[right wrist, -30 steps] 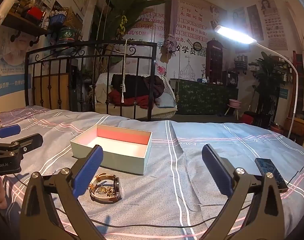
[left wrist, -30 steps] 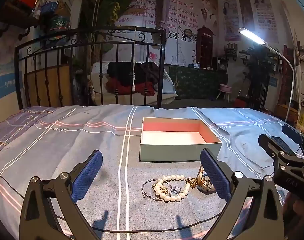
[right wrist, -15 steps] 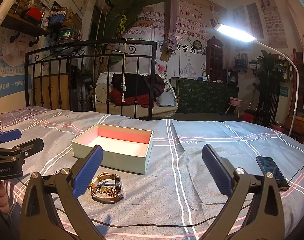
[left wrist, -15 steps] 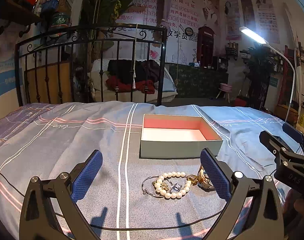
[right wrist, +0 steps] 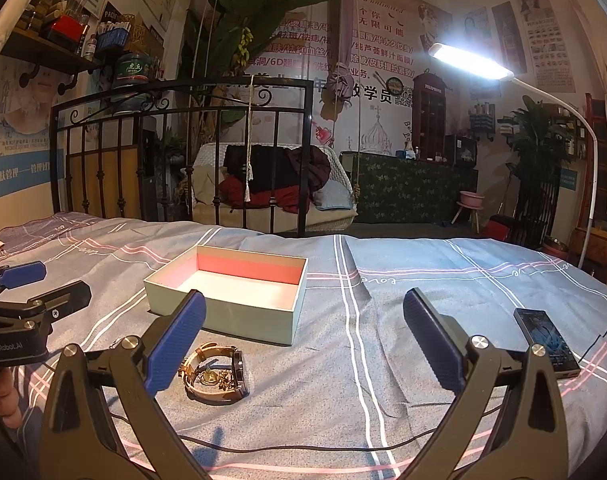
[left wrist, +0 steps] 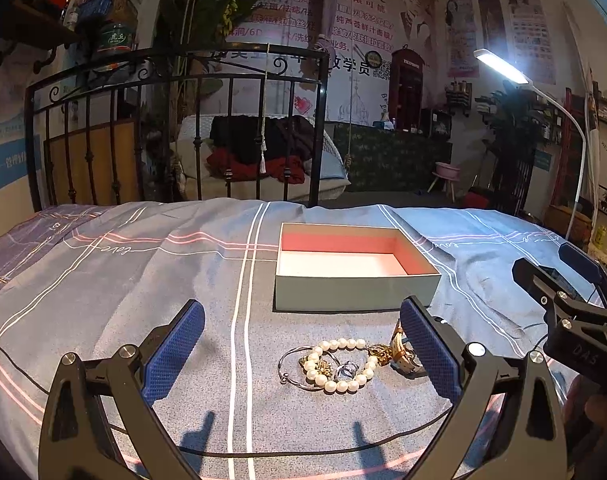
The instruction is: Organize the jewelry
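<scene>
Since the earlier frames, our left tongs (left wrist: 301, 338) have crept slightly toward the jewelry, so the pearl bracelet (left wrist: 340, 364) now sits a little higher between the blue pads; our right tongs (right wrist: 303, 334) have barely shifted. Both pairs of tongs stand wide apart and hold nothing.

Left wrist view: we see the pearl bracelet lying on the blue plaid bedspread (left wrist: 103, 280), just in front of the open box (left wrist: 353, 280). A thin silver bangle (left wrist: 293, 364) overlaps the bracelet's left side, and a small silver ring (left wrist: 346, 369) lies inside the loop of pearls. A gold charm (left wrist: 323, 366) lies beside the ring. The watch (left wrist: 401, 354) touches the bracelet's right end and is partly hidden by the right pad (left wrist: 429, 346) of our left tongs. The box has pale green outer walls and a pink and white inside. Our right tongs appear at the right edge.

Right wrist view: we see the watch (right wrist: 219, 374) lying curled on the bedspread near the left pad (right wrist: 175, 338), with gold pieces inside its strap loop. The box (right wrist: 239, 300) lies just beyond it. A dark phone (right wrist: 545, 340) lies on the bedspread to the right, partly behind the right pad's arm. Our left tongs (right wrist: 27, 292) enter from the left edge. A black cable (right wrist: 303, 446) crosses the bedspread in front.
</scene>
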{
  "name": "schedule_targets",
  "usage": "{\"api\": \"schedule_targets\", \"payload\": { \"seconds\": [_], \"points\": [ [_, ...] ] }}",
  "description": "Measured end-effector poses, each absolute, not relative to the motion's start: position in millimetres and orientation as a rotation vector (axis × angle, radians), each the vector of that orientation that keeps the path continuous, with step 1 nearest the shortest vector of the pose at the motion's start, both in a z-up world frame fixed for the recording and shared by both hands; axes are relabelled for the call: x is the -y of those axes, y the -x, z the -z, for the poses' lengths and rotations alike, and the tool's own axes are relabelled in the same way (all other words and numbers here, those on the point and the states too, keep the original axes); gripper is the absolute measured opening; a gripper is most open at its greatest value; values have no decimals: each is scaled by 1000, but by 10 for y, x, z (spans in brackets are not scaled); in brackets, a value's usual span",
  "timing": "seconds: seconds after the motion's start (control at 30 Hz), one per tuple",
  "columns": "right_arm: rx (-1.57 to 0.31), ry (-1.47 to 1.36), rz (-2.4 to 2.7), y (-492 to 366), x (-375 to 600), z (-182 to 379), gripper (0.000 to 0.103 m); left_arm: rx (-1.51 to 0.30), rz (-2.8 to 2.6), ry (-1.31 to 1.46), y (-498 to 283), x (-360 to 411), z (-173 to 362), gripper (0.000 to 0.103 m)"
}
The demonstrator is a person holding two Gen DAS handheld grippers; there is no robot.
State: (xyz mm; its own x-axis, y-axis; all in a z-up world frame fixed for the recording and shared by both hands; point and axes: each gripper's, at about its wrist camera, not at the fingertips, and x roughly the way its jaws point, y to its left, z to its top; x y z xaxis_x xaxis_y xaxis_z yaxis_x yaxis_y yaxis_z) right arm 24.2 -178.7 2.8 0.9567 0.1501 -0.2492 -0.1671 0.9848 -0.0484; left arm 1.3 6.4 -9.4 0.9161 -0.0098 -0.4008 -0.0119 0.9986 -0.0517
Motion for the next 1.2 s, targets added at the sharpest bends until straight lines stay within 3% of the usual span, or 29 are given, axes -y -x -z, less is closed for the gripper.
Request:
{"api": "schedule_targets", "payload": {
  "seconds": [1.2],
  "points": [
    [-256, 70, -171, -191, 1754, 6, 98, -424, -1, 54, -9, -58, 181, 96]
  ]
}}
